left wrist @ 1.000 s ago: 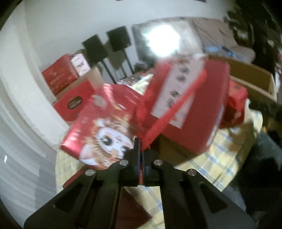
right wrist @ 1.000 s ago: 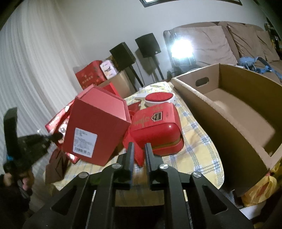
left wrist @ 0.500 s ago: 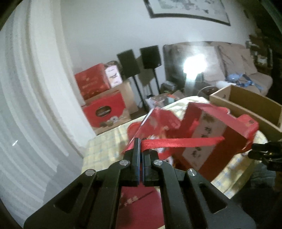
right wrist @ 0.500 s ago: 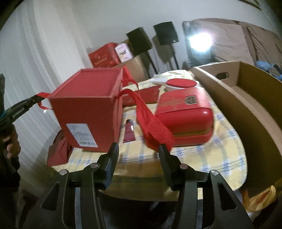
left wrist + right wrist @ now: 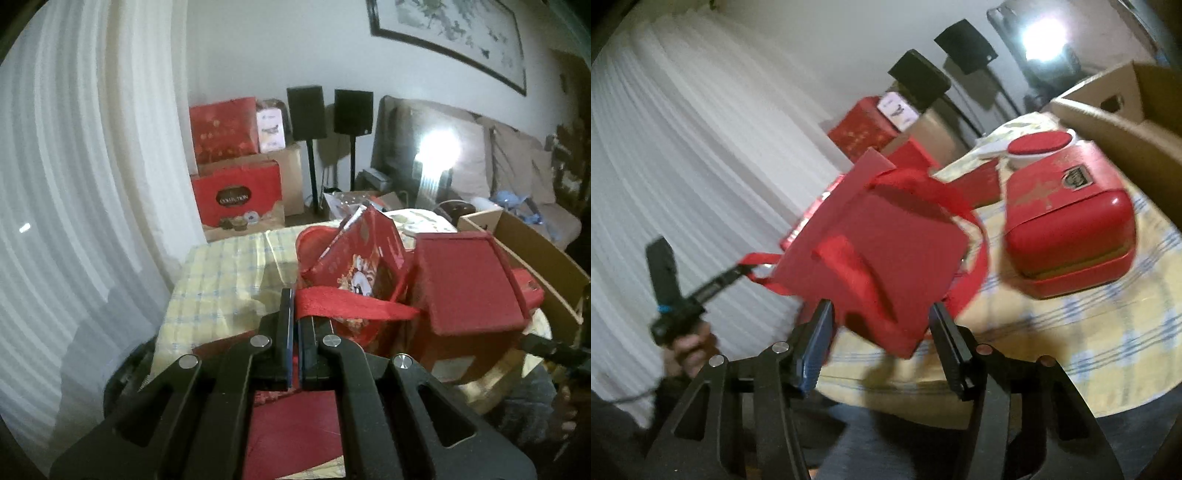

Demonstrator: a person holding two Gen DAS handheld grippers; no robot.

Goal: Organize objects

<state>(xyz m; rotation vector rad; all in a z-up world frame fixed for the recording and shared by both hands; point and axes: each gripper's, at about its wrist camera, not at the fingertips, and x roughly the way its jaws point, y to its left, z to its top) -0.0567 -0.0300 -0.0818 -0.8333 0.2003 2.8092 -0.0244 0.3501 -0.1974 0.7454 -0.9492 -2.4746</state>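
Note:
A red gift box with a red ribbon strap hangs tilted over the checked tablecloth. My left gripper is shut on the end of that ribbon, pulled taut from the box. In the right wrist view the left gripper sits to the left of the box, held by a hand. My right gripper is opening, with the box's lower corner between its fingers and the pads not pressing on it.
A rounded red case lies on the cloth right of the box, with a white round item with a red top behind it. A flat red illustrated box leans nearby. An open cardboard box stands at the right. Curtains hang at the left.
The right jaws went from nearly shut at the ribbon to wide apart. The left gripper drew the ribbon up and away, and the red box tipped over and came closer to the right fingers.

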